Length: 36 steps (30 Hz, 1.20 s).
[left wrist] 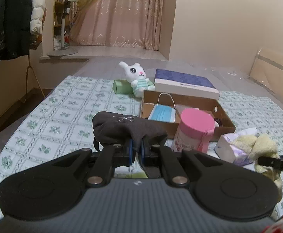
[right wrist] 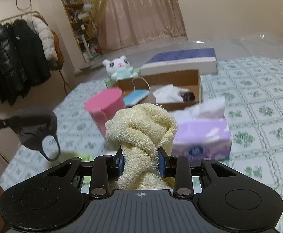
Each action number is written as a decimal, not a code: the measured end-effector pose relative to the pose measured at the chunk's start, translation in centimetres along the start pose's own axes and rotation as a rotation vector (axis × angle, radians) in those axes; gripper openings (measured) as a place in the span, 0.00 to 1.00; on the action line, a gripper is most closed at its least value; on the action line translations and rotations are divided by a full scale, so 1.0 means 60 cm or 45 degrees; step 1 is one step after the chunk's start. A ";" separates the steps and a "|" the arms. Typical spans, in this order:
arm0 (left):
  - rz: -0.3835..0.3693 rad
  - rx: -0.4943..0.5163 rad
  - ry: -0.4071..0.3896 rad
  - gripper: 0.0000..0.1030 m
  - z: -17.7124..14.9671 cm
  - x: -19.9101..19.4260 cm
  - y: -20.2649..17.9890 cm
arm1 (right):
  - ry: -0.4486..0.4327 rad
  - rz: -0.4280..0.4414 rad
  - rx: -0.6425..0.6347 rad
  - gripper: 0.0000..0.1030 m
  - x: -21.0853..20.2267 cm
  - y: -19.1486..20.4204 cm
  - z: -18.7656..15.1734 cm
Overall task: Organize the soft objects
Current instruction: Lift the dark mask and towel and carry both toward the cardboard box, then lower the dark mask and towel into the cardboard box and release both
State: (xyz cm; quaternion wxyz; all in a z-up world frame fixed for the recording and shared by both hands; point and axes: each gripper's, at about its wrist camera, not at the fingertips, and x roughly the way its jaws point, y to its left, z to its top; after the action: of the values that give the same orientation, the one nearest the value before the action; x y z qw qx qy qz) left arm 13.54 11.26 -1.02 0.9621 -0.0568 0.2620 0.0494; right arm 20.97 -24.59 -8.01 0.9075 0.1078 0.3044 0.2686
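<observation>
- Nearest the left wrist camera, the left claw (left wrist: 137, 149) was pinched narrow on a dark grey cloth face mask (left wrist: 125, 129), gripping one edge so that the rest bulged forward of the blue pads (left wrist: 131, 151); in the right wrist view its ear loop hung free below, clear of the bed.
- Right claw (right wrist: 140, 162) was clamped on a pale yellow terry towel (right wrist: 141, 128), bunched and twisted between the pads, with the bulk rising ahead of the fingertips and a tail running back under the camera.
- Both soft items were held lifted off the green-patterned bedspread (left wrist: 63, 104), a posture judged to suit carrying them toward a container.
- Cardboard tray (left wrist: 225, 116) lay ahead of both claws, slightly right of the left one; it already contained a blue surgical mask (left wrist: 163, 112), white crumpled fabric (right wrist: 168, 94) and a small dark item, which suggested it was the collecting point.
- Pink-lidded canister (left wrist: 196, 128) stood upright just in front of the tray, between the claws and the tray, so a direct approach probably required passing over or around it.
- Purple tissue pack (right wrist: 201, 139) lay beside the canister, just right of the towel.
- White plush rabbit (left wrist: 136, 75) leaned on a green box (left wrist: 122, 86) beyond the tray, beside a blue-topped flat box (left wrist: 184, 83); it appeared not yet sorted.
</observation>
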 end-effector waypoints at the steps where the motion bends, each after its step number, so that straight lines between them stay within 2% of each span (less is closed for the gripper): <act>1: -0.002 0.002 -0.005 0.07 0.004 0.002 0.000 | -0.009 0.007 0.003 0.33 -0.001 -0.001 0.008; 12: -0.011 0.054 -0.073 0.07 0.065 0.046 -0.005 | -0.121 0.037 0.010 0.33 0.026 -0.019 0.110; 25: -0.032 0.064 -0.099 0.07 0.140 0.145 -0.007 | -0.192 0.092 -0.029 0.33 0.116 -0.043 0.229; 31: -0.090 0.109 -0.104 0.07 0.168 0.196 -0.027 | -0.201 0.122 -0.108 0.33 0.179 -0.059 0.271; 36: -0.147 0.132 -0.110 0.07 0.192 0.246 -0.048 | -0.199 0.118 -0.263 0.33 0.237 -0.070 0.290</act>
State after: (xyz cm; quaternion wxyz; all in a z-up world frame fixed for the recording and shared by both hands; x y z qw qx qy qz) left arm 32.31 10.96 1.53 0.9754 -0.0199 0.2188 -0.0176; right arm 42.92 -20.77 -2.77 0.9213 0.0483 0.1983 0.3310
